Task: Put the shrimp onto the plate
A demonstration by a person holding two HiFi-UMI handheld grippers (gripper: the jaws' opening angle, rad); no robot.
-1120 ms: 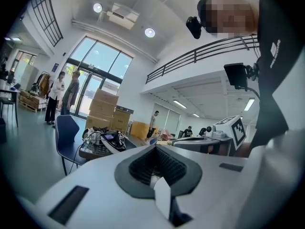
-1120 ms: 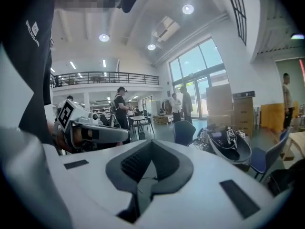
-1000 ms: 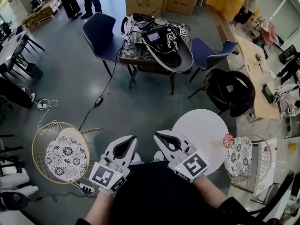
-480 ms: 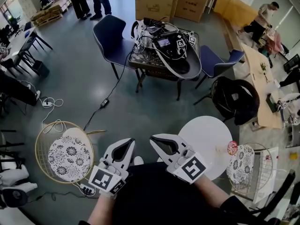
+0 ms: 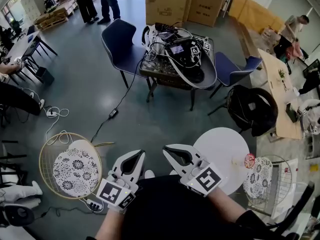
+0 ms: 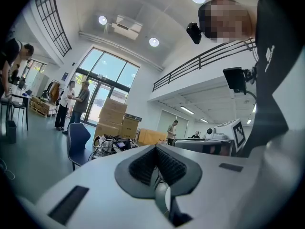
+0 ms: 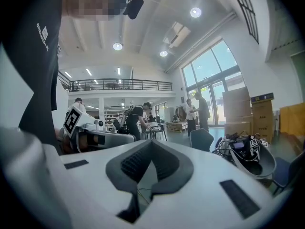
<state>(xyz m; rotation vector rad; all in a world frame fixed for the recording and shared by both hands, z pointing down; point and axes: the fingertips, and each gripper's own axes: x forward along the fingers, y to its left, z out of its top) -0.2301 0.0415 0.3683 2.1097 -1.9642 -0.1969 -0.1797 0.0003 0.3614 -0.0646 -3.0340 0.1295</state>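
Jaws together, empty | shrimp (image 5: 248, 160) at table (image 5: 220, 151) edge | axis unreadable

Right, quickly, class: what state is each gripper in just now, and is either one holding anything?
The white left gripper: closed, holding nothing.
The white right gripper: closed, holding nothing.

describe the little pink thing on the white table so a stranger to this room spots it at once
Find the round white table just right of the right tongs, low in the head view. At its right edge, beside the wire chair with a floral cushion, sits a small pink-red object. It is the one bright spot on the white top; too small to identify.
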